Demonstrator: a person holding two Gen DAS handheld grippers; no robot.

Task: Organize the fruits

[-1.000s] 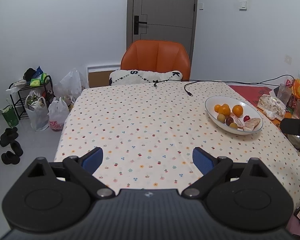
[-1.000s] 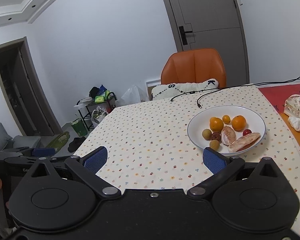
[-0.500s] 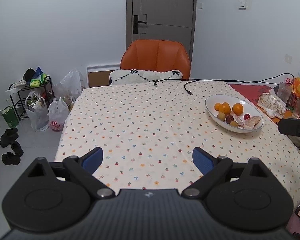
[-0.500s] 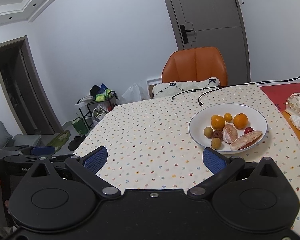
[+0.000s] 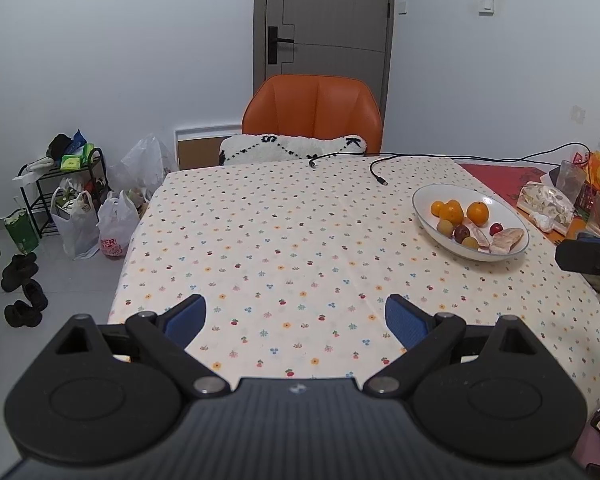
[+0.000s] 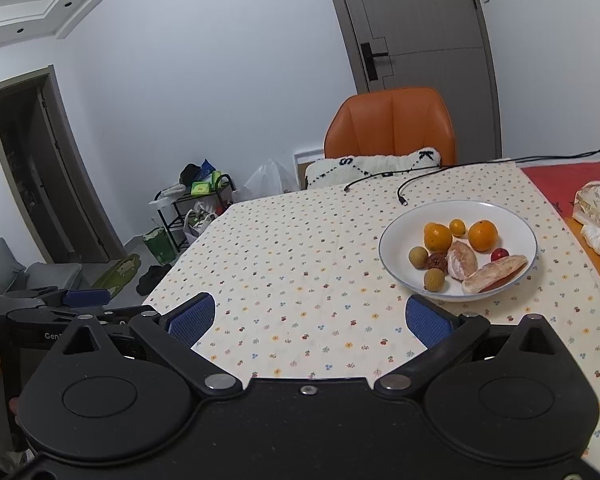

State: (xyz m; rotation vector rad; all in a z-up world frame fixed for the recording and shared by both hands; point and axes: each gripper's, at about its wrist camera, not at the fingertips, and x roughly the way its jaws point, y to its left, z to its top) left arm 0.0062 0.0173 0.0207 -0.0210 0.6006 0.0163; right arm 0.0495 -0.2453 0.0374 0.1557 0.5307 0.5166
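Fruits [image 6: 460, 252] gathered in white bowl [image 6: 396, 264] on tabletop [image 5: 280, 240], left gripper [image 5: 296, 316] and right gripper [image 6: 306, 316] both spread, empty, stage unclear.

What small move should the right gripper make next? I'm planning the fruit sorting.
Probably ease the right gripper forward and rightward toward the white bowl. Its jaws stand open and empty, and the nearest fruit, a small tan one, lies just beyond its right finger.

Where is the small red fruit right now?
In the right wrist view, the small red fruit lies in the white bowl, right of centre, below the right-hand orange and above the long pomelo segment.
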